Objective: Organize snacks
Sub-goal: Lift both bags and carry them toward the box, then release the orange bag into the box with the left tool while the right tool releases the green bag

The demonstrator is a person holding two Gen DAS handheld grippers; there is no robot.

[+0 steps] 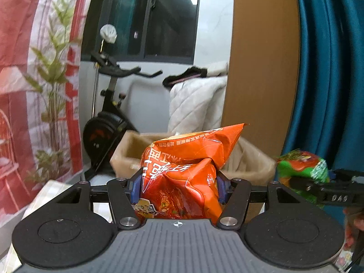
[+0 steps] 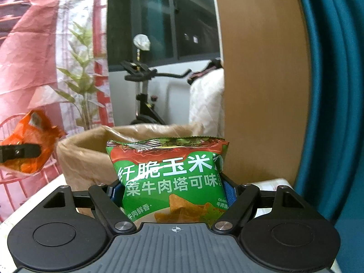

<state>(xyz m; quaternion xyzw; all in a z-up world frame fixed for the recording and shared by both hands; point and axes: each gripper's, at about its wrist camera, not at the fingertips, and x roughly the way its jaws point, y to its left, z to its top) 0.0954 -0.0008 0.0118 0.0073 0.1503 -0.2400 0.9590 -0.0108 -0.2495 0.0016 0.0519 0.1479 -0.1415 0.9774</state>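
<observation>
Dim indoor light, slight motion blur, strong fisheye bending at edges.

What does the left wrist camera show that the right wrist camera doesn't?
Only the left view shows the orange bag's crumpled front, squeezed in the left gripper. Only the right view shows the green bag's printed front, clamped in the right gripper. Both show the brown box and exercise bike behind.

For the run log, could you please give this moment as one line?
left tool: holds orange bag | right tool: holds green bag | box: ahead
</observation>
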